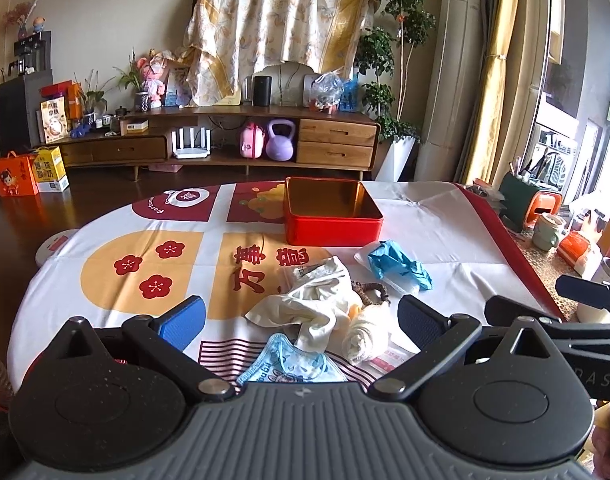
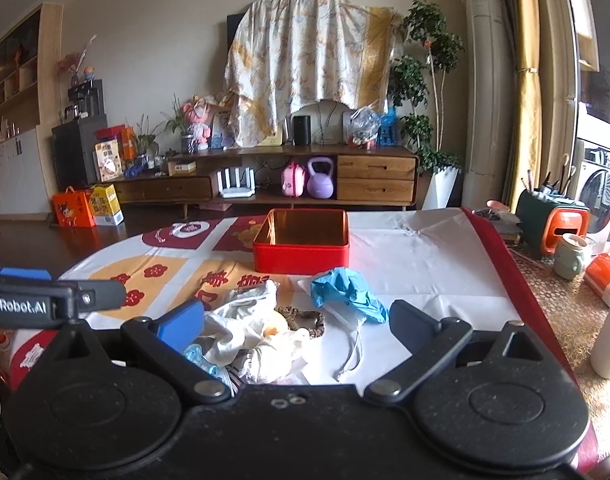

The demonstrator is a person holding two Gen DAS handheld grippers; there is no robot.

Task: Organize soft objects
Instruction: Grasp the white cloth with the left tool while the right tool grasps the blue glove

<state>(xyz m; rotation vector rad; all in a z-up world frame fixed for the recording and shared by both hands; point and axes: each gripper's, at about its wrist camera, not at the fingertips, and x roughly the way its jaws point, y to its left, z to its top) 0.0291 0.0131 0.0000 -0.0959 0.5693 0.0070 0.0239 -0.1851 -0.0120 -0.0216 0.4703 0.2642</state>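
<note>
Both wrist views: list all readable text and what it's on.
"enRobot.AI", cut off at the frame edge: on the left gripper body, right wrist view.
"万事" plus a further character, partly covered: on the tablecloth.
"Fort...", curved, rest unreadable: on the tablecloth's maroon emblem.
"DAS", faint: on the right gripper body.
Yellow carton, orange gift bag, face mask print: too small or blurred.

Crumpled white cloth (image 1: 313,312), blue glove (image 1: 399,264), scrunchie (image 2: 301,317) before empty red tin (image 1: 331,212).
</note>
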